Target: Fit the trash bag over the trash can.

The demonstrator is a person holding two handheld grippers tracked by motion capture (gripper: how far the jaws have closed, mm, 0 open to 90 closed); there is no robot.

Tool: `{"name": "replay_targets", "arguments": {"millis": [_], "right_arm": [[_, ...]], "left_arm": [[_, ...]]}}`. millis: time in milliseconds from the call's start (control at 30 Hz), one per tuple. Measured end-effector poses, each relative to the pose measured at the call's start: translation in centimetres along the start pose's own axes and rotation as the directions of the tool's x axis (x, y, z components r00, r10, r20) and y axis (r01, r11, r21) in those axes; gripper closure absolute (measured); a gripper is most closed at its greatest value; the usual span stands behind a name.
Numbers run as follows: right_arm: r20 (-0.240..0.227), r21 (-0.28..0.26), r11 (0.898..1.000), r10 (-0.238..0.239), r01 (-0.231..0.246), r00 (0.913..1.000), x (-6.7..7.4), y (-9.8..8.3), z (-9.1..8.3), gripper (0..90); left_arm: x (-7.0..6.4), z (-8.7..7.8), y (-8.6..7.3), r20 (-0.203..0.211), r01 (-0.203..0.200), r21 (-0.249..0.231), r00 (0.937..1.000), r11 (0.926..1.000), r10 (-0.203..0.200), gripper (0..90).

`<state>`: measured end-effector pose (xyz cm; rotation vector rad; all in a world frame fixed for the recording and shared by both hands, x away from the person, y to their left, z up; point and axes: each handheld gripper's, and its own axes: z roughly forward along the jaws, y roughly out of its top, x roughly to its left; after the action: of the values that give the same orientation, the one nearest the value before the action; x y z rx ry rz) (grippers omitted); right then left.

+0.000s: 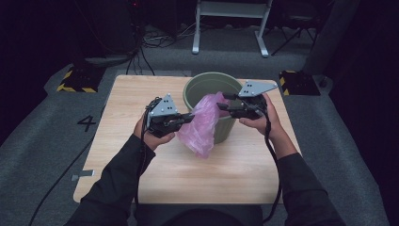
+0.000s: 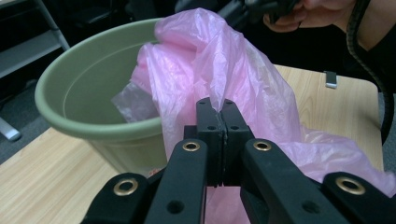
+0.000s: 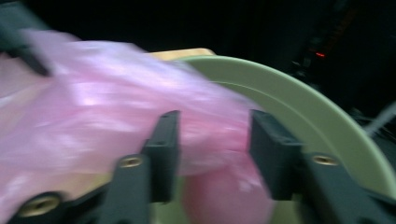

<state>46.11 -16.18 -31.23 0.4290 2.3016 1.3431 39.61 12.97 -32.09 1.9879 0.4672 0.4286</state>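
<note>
- The left gripper (image 1: 181, 119) sits nearest, held over the desk (image 1: 141, 94) — its fingers (image 2: 211, 135) are pressed together, pinching a fold of the pink plastic bag (image 2: 224, 70).
- The bag drapes over the near rim of the green bucket (image 1: 207, 84), part inside, part hanging down the outer wall towards the desk.
- The right gripper (image 1: 226, 106) is over the bucket's right rim; its fingers (image 3: 163, 144) are spread with pink film between them, though blur hides any contact.
</note>
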Motion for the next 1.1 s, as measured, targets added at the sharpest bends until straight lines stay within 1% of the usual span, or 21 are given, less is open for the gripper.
{"name": "replay_targets", "arguments": {"millis": [67, 133, 200, 233, 267, 367, 400, 500, 533, 567, 600, 633, 700, 733, 767, 800, 833, 900, 1000, 1033, 1100], "right_arm": [[-0.011, 0.022, 0.999, -0.036, 0.037, 0.9993, 0.4, 0.2, 0.4, 68.0], [-0.011, 0.036, 0.998, -0.049, 0.049, 0.9987, 0.6, 0.2, 0.7, 77.3], [-0.019, 0.037, 0.998, -0.044, 0.045, 0.9988, 0.6, 0.2, 0.9, 85.3], [-0.017, 0.036, 0.999, -0.039, 0.040, 0.9991, 0.5, 0.2, 1.0, 86.8], [-0.013, 0.032, 0.999, -0.023, 0.023, 0.9997, 0.2, 0.2, 1.1, 89.4], [0.006, 0.030, 0.999, 0.015, -0.015, 0.9999, -0.5, 0.0, 1.4, 90.0], [0.008, 0.032, 0.999, 0.027, -0.027, 0.9996, -0.7, -0.1, 1.5, 90.0], [0.030, 0.045, 0.997, 0.055, -0.056, 0.9980, -1.3, -0.5, 1.7, 90.0], [0.027, 0.039, 0.997, 0.072, -0.073, 0.9970, -1.6, -0.7, 1.7, 89.6], [0.032, 0.032, 0.996, 0.083, -0.084, 0.9960, -1.7, -0.8, 1.7, 84.2], [0.014, 0.013, 0.995, 0.103, -0.103, 0.9945, -1.8, -0.9, 1.5, 81.5], [0.000, 0.002, 0.994, 0.107, -0.107, 0.9943, -1.8, -0.9, 1.3, 77.8], [0.012, -0.028, 0.993, 0.112, -0.112, 0.9936, -1.5, -0.7, 0.8, 61.8], [-0.001, -0.043, 0.993, 0.108, -0.108, 0.9941, -1.4, -0.5, 0.7, 55.9], [-0.001, -0.043, 0.993, 0.108, -0.108, 0.9941, -1.4, -0.5, 0.7, 55.9], [-0.031, -0.050, 0.995, 0.085, -0.086, 0.9959, -0.9, -0.1, 0.5, 43.9], [-0.041, -0.056, 0.995, 0.077, -0.080, 0.9962, -0.7, 0.1, 0.5, 39.3], [-0.102, -0.073, 0.995, 0.055, -0.063, 0.9933, -0.3, 0.5, 0.5, 38.2], [-0.143, -0.049, 0.998, 0.019, -0.026, 0.9895, 0.5, 0.8, 0.9, 32.4], [-0.145, -0.041, 0.999, 0.011, -0.017, 0.9893, 0.6, 0.8, 1.1, 31.7], [-0.161, -0.028, 1.000, 0.008, -0.013, 0.9869, 0.8, 0.9, 1.5, 30.2]], "left_arm": [[0.0, 0.1, 0.2, -0.002, -0.004, 0.000, 1.0000, 1.0000, 0.004, 88.8], [0.1, 0.2, 0.5, -0.003, 0.003, -0.005, 1.0000, 1.0000, -0.003, 88.4], [0.2, 0.3, 0.7, -0.002, 0.007, -0.008, 1.0000, 0.9999, -0.007, 85.7], [0.3, 0.3, 0.8, -0.005, 0.012, -0.014, 0.9999, 0.9998, -0.012, 84.9], [0.3, 0.4, 0.9, -0.008, 0.013, -0.015, 0.9999, 0.9998, -0.013, 81.8], [0.5, 0.5, 1.1, -0.017, 0.023, -0.021, 0.9996, 0.9995, -0.023, 75.9], [0.6, 0.5, 1.1, -0.026, 0.028, -0.023, 0.9992, 0.9993, -0.029, 70.5], [0.8, 0.5, 1.2, -0.022, 0.031, -0.031, 0.9993, 0.9990, -0.032, 71.5], [0.9, 0.6, 1.2, -0.021, 0.030, -0.027, 0.9993, 0.9992, -0.030, 75.0], [0.9, 0.7, 1.2, -0.004, 0.022, -0.023, 0.9997, 0.9995, -0.022, 80.2], [0.9, 0.7, 1.2, -0.005, 0.020, -0.019, 0.9998, 0.9996, -0.020, 83.8], [0.8, 0.8, 1.2, -0.013, 0.012, -0.009, 0.9998, 0.9999, -0.012, 85.6], [0.8, 0.9, 1.2, -0.009, 0.009, -0.005, 0.9999, 0.9999, -0.009, 88.2], [0.8, 1.0, 1.2, -0.016, 0.002, 0.002, 0.9999, 1.0000, -0.002, 88.9], [0.8, 1.0, 1.2, -0.016, 0.002, 0.002, 0.9999, 1.0000, -0.002, 88.9], [0.8, 1.0, 1.2, -0.018, 0.002, 0.005, 0.9998, 1.0000, -0.002, 89.2], [0.9, 1.0, 1.1, -0.020, 0.003, 0.006, 0.9998, 1.0000, -0.003, 89.2], [1.0, 1.0, 1.1, -0.021, 0.005, 0.007, 0.9998, 1.0000, -0.005, 89.2], [1.2, 1.2, 1.1, -0.024, 0.013, 0.008, 0.9996, 0.9999, -0.012, 89.2], [1.2, 1.2, 1.1, -0.024, 0.012, 0.011, 0.9996, 0.9999, -0.012, 89.2], [1.3, 1.4, 1.1, -0.030, 0.007, 0.019, 0.9995, 0.9998, -0.007, 89.2]]}}
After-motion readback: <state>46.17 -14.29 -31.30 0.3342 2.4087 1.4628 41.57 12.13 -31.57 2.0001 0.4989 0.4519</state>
